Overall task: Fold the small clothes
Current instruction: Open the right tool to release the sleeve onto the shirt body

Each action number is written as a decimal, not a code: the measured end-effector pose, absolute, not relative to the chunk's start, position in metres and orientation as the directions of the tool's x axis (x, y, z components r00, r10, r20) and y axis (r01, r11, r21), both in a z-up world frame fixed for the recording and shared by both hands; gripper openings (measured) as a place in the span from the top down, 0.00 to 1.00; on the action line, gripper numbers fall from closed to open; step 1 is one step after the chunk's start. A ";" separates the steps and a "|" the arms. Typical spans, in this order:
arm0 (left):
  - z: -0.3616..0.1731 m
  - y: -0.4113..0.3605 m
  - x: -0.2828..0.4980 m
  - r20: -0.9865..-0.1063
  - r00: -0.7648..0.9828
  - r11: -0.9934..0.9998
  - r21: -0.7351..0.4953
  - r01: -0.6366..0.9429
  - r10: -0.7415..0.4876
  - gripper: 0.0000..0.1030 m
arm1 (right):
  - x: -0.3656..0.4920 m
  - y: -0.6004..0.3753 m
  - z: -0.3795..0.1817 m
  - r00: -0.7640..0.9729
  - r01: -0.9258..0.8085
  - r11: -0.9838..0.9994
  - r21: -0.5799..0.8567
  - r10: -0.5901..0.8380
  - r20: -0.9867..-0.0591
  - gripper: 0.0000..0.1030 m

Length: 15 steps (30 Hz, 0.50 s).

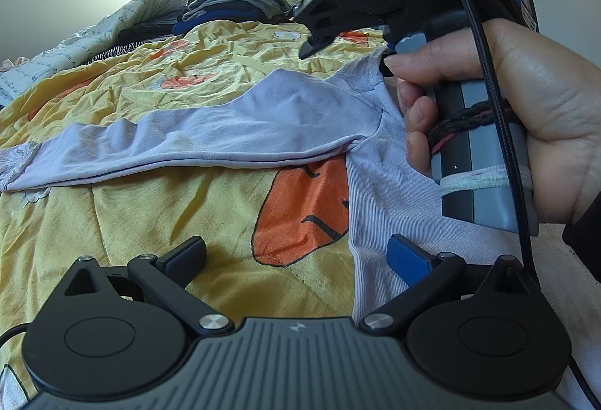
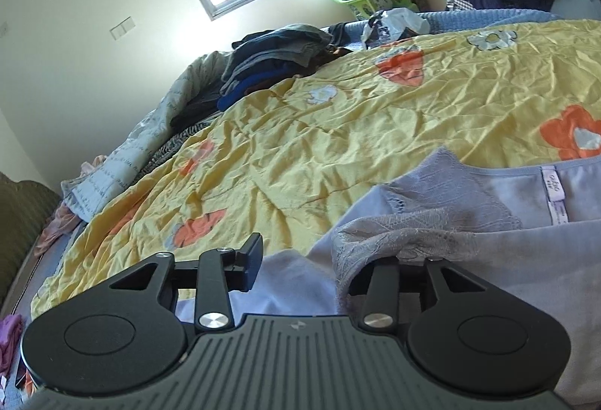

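My lilac top (image 1: 240, 132) lies spread on the yellow quilt (image 1: 157, 222), one sleeve stretched toward the bed's left edge. Left fingers (image 1: 296, 256) stand wide and empty over its hem. Right fingers (image 2: 323, 260) are parted; lace drapes one, probably just released.

Both the left gripper (image 1: 296, 256) and right gripper (image 2: 319, 260) have fingers apart.

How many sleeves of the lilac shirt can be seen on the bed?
1: one sleeve of the lilac shirt lies stretched to the left across the yellow quilt. The other sleeve may be hidden beyond the right hand.
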<state>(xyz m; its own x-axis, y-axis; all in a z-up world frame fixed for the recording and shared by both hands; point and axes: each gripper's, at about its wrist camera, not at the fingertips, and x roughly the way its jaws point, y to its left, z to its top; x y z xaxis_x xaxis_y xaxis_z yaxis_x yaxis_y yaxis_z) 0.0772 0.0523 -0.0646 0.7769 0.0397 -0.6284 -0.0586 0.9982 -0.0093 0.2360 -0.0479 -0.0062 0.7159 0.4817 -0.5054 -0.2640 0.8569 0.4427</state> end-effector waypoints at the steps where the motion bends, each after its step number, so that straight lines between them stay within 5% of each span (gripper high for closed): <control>1: -0.065 0.052 0.077 -0.628 0.777 0.998 -0.009 -0.059 0.040 0.00 | 0.235 -0.046 -0.005 0.710 -0.279 0.850 0.446 0.495 -0.501 0.51; 11: -0.065 0.052 0.077 -0.628 0.777 0.998 -0.009 -0.059 0.040 0.00 | 0.234 -0.064 0.000 0.607 -0.333 0.593 0.733 0.730 -0.314 0.47; 15: -0.065 0.053 0.077 -0.628 0.777 0.998 -0.009 -0.059 0.040 0.00 | 0.230 -0.067 0.000 0.620 -0.315 0.642 0.699 0.697 -0.360 0.46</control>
<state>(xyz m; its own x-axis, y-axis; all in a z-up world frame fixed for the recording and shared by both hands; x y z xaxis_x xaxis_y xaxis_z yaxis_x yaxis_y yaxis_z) 0.0772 0.0525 -0.0647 0.7770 0.0398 -0.6282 -0.0587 0.9982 -0.0094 0.2305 -0.0669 -0.0004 0.6202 0.6969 -0.3601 -0.3155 0.6419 0.6989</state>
